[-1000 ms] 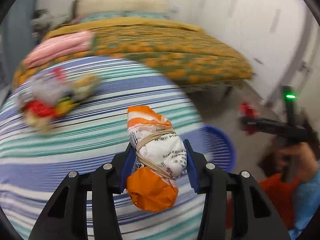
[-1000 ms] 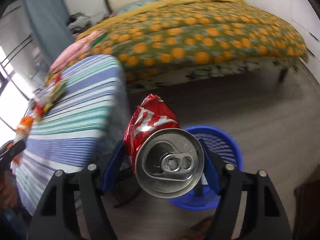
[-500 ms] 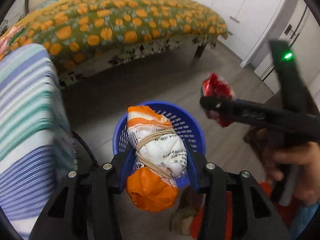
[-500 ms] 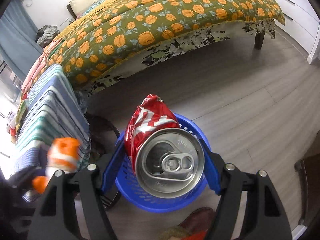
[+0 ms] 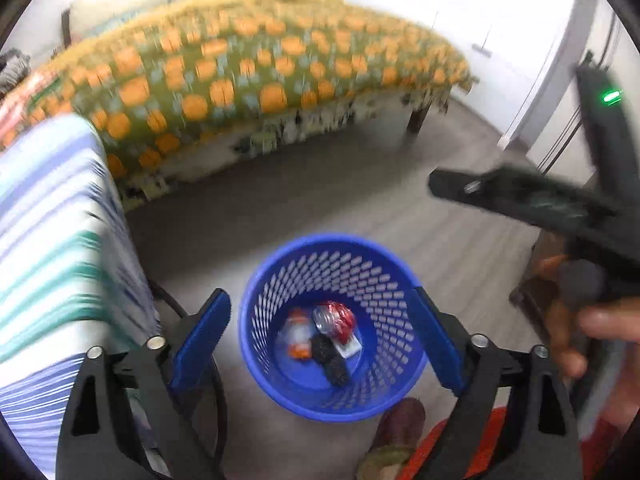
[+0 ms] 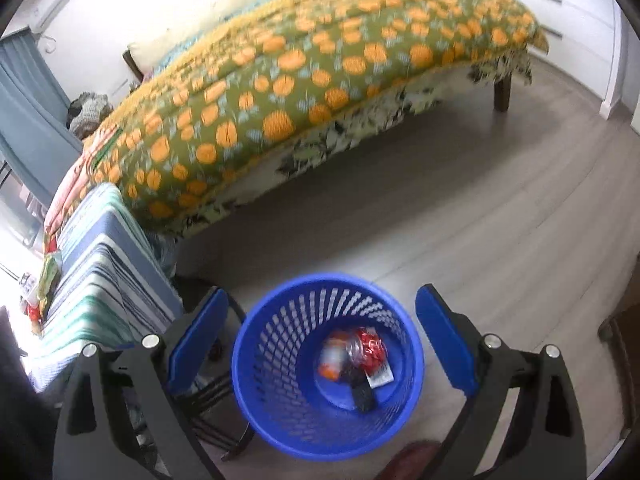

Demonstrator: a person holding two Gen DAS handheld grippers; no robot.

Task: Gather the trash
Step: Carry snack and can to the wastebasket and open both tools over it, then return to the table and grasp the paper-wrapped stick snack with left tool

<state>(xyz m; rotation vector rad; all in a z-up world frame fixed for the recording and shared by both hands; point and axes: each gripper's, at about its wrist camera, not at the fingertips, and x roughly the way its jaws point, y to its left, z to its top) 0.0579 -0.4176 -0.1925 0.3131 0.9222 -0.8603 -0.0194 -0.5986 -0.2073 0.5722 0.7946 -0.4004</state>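
Left wrist view. Motion blur over bed (image 5: pixel 256 72) and striped cloth (image 5: pixel 52 248), patterns smeared; lower rim of blue basket (image 5: pixel 280 392) partly masked by a foot at the bottom edge, hard to make out. Left gripper (image 5: pixel 322 344) with jaws opening, blue pads spread wide to either side of the basket, nothing between them and nothing touched. Trash at the basket bottom: red can (image 5: pixel 340 318), orange-and-white packet (image 5: pixel 297 338) beside it, a dark item (image 5: pixel 331 362) and a small white piece, both too blurred to identify. Right gripper seen side-on at upper right, black body with a green light, fingertips not clearly resolved, handle in a hand (image 5: pixel 596 344) cut off by the frame edge.

Right wrist view. Sharper floor, mild blur on the bed (image 6: pixel 304 92); striped cloth (image 6: pixel 100 264) at left, small items on its far end too small to name. Right gripper (image 6: pixel 322 344) with jaws opening, pads standing wide apart, empty, flanking the basket (image 6: pixel 260 400) without contact. Same trash inside: red can (image 6: pixel 370 346), orange-and-white packet (image 6: pixel 332 358) just beside it, dark item (image 6: pixel 362 396) below, partly overlapped. Left gripper outside this view.
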